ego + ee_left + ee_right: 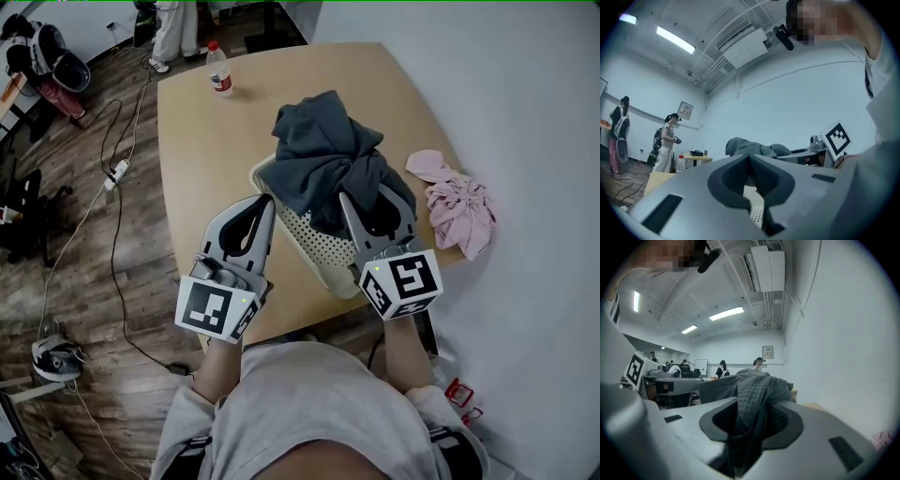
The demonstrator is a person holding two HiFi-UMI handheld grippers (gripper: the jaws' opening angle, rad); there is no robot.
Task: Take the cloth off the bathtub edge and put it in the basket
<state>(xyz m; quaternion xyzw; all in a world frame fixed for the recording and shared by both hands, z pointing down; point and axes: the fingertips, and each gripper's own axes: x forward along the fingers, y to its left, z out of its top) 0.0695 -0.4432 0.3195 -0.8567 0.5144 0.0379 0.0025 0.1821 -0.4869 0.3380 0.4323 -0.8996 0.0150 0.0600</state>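
While beside the basket (323,253), right gripper (366,202) clenched on the grey cloth (323,150), left gripper (263,202) seemingly shut, empty.

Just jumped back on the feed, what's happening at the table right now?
A person is working two handheld grippers over a white perforated basket on the wooden table. The right gripper is closed on the dark grey cloth, which is heaped in the basket. The left gripper hangs beside the basket, jaws together and empty. A pink cloth lies on the table, right of the basket.
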